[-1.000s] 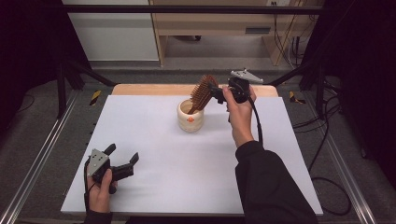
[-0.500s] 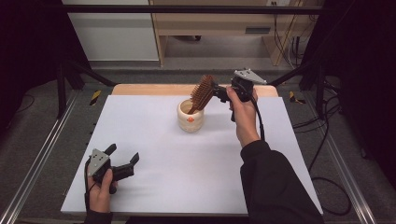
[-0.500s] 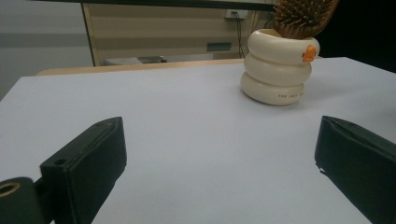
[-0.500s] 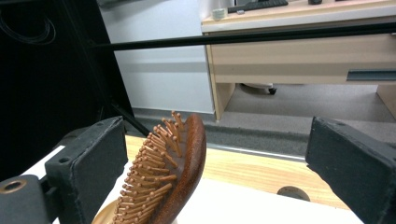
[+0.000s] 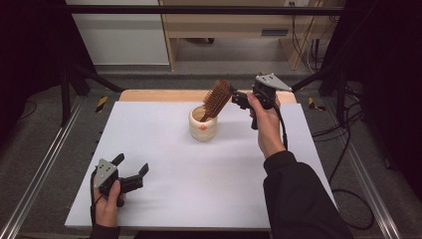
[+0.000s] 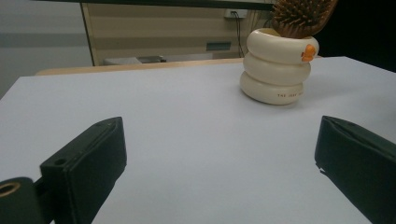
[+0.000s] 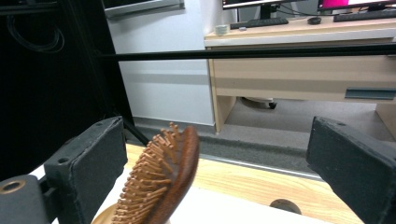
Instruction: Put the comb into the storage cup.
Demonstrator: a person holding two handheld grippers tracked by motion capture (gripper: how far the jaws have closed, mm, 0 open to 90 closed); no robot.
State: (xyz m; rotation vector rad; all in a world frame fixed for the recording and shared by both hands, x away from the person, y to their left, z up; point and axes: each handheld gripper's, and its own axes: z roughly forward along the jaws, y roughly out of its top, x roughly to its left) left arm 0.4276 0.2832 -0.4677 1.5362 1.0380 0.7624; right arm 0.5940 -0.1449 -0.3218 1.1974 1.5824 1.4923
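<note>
A cream ringed cup (image 5: 203, 124) (image 6: 278, 67) with an orange mark stands at the back middle of the white table (image 5: 164, 164). A wooden hairbrush (image 5: 217, 98) (image 7: 161, 182) leans in it, head up, bristles toward the left. My right gripper (image 5: 235, 98) (image 7: 215, 140) hovers just right of the brush head, jaws wide open, the brush a little ahead of them and toward the left jaw. My left gripper (image 5: 132, 164) (image 6: 219, 135) rests open near the table's front left corner, pointing at the cup, nothing between its jaws. The brush head (image 6: 302, 16) sticks out above the cup's rim.
A wooden strip (image 5: 149, 95) runs along the table's far edge. Beyond it stands a light wood desk (image 5: 234, 22) behind a black crossbar (image 5: 199, 10). Metal rails (image 5: 40, 174) flank the table, and cables (image 5: 343, 149) lie on the floor at the right.
My right gripper has drifted a little to the right, away from the brush head. The brush stays leaning in the cup. The left gripper has not moved.
</note>
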